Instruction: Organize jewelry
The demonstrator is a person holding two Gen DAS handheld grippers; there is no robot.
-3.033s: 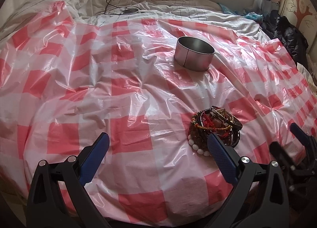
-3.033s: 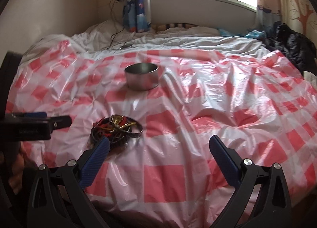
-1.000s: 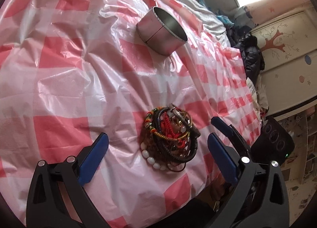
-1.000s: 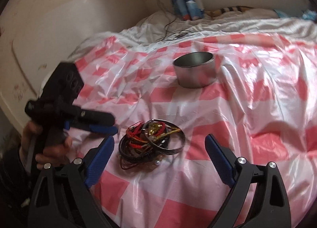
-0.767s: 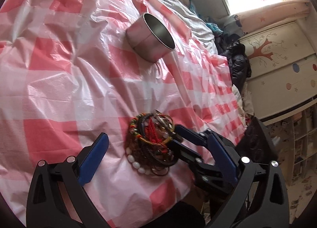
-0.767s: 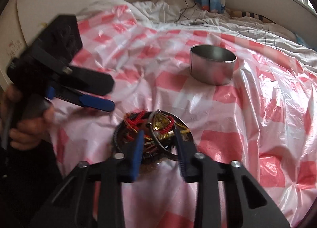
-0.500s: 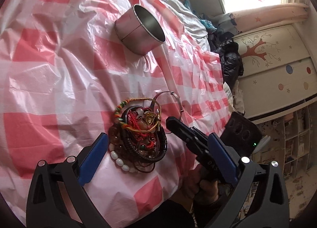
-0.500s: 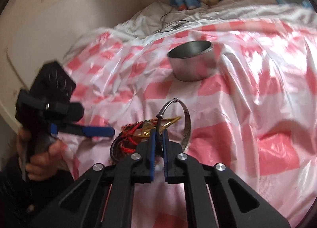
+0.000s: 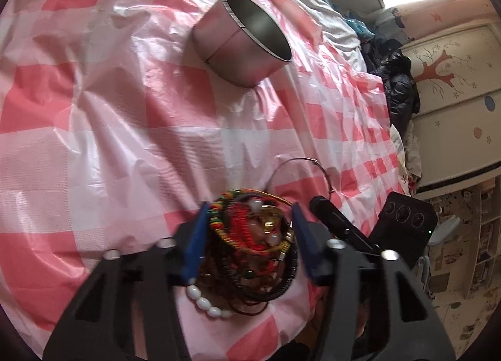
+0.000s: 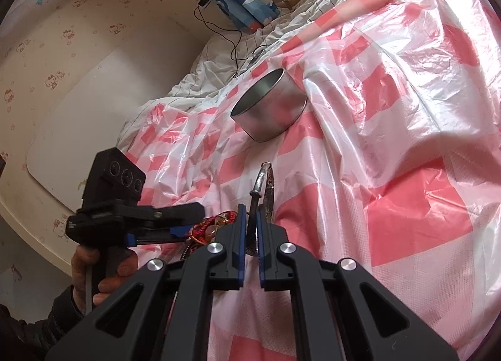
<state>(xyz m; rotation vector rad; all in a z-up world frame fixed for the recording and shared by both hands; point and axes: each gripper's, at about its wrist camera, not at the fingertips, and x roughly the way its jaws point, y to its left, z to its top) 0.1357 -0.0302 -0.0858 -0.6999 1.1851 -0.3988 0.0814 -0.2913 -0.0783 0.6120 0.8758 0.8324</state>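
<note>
A tangled pile of bracelets (image 9: 253, 245), with red cord, dark beads and white beads, lies on the pink checked plastic sheet. My left gripper (image 9: 249, 220) is closed around the pile, a pad on each side. My right gripper (image 10: 250, 223) is shut on a silver bangle (image 10: 267, 185), which stands upright above the sheet; the bangle also shows in the left wrist view (image 9: 300, 163). A round metal tin (image 9: 241, 44) stands open and empty further back; it also shows in the right wrist view (image 10: 269, 104).
The checked sheet (image 10: 407, 141) covers a bed with rumpled white bedding (image 10: 219, 63) behind it. A black cable (image 10: 238, 47) lies on the bedding. Dark clothes (image 9: 397, 79) and a painted cabinet (image 9: 454, 94) stand past the bed's right side.
My left gripper has closed in from wide open onto the bracelet pile. My right gripper has shut on the silver bangle and lifted it off the pile.
</note>
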